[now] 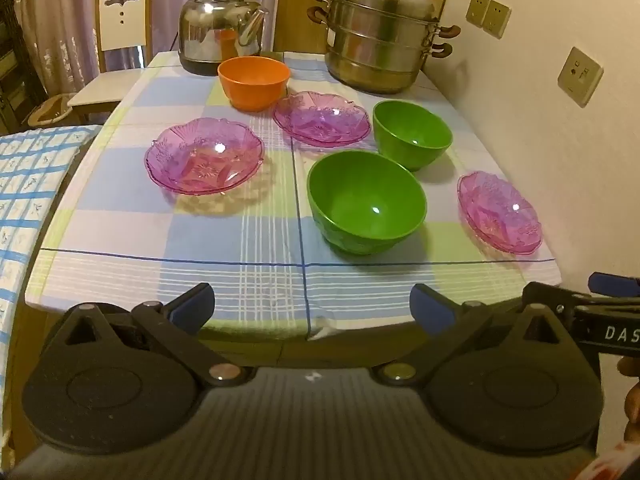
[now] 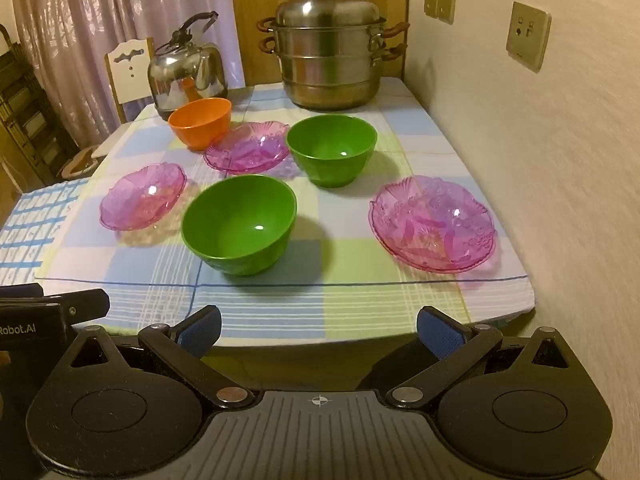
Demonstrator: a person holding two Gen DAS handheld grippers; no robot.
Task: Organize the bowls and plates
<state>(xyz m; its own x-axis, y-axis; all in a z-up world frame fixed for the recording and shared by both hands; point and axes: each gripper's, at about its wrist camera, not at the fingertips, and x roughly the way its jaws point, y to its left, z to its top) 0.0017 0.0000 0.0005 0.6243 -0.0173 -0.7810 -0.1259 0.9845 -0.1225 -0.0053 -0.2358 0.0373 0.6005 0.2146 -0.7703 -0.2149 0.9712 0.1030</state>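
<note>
Table (image 2: 400, 312) draped in a pastel checked cloth (image 2: 132, 264), seen from the right wrist view. Frame centre: two green bowls (image 2: 239, 224) (image 2: 332, 150), apart. Right: pink glass plate (image 2: 434, 224). Left: second pink plate (image 2: 143, 196). Above centre: third pink plate (image 2: 247, 147), just beside an orange bowl (image 2: 200, 122). Top: kettle (image 2: 186, 68) and tiered steel steamer pot (image 2: 330, 48).

Two green bowls (image 2: 239, 224), one orange bowl (image 2: 200, 122), three patterned pink plates (image 2: 434, 224), blue-green checked tablecloth (image 2: 360, 304).
</note>
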